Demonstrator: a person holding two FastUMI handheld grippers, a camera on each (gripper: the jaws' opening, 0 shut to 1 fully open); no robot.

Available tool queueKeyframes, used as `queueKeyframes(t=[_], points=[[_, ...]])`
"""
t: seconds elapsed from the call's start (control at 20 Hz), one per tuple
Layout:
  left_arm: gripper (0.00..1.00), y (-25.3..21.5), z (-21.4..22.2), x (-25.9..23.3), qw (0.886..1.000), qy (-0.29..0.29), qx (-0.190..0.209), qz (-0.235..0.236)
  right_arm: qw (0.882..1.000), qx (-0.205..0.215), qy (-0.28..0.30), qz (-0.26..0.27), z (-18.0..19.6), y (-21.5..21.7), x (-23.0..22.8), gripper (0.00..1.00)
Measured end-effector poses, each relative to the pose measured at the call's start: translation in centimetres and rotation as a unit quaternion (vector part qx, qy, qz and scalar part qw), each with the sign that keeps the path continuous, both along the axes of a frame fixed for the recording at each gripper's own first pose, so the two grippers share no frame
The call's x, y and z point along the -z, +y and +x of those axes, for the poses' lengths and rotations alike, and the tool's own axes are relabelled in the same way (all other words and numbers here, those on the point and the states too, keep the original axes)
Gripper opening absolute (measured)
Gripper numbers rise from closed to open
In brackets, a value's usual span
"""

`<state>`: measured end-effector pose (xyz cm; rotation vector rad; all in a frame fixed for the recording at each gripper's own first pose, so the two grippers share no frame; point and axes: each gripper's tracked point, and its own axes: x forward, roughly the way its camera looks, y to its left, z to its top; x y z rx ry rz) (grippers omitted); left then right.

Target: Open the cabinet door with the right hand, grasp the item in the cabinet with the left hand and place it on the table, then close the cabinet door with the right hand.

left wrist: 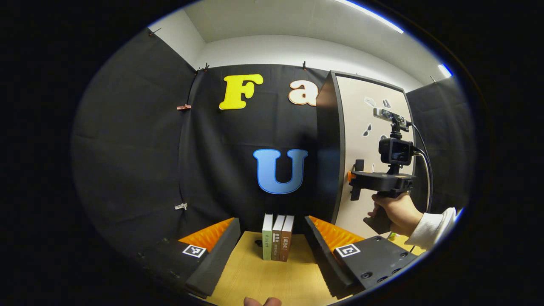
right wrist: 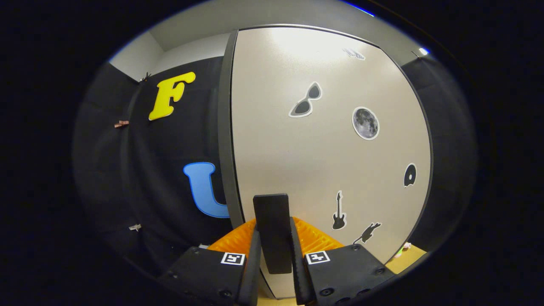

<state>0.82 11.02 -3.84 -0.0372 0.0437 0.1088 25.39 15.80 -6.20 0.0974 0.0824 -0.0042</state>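
Note:
The beige cabinet door [right wrist: 323,161] with small stickers looks flush with the dark cabinet body [left wrist: 327,140], so the inside is hidden. My right gripper [right wrist: 274,231] is shut on the door's black upright handle [right wrist: 271,210], one finger pressing each side. In the left gripper view the same gripper [left wrist: 356,180] sits at the handle [left wrist: 359,165], held by a hand [left wrist: 395,212] in a white sleeve. My left gripper [left wrist: 271,223] stands open low over the wooden table [left wrist: 255,276], with nothing between its fingers.
Three books [left wrist: 278,243] stand upright on the table at the far edge, straight ahead of the left gripper. Black cloth walls close the booth behind and to the left. The cabinet stands at the table's right side.

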Motion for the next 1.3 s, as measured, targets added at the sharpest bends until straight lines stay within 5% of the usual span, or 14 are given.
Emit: queueKeyframes(t=[0.15,0.7,1.3], points=[[0.95,-0.5,0.1,-0.4,1.0,-0.004,0.004,0.004,1.0,-0.019,0.009,-0.006,-0.4,0.0,0.2,0.2],[0.94,-4.8,1.7,-1.5,0.999,-0.015,0.037,0.013,0.995,-0.101,0.022,0.014,-6.0,-2.0,-0.7,0.2],[0.94,-11.9,5.2,-2.0,0.997,-0.015,0.081,0.011,0.994,-0.1,0.023,0.043,-11.2,-8.0,-1.7,0.19]])
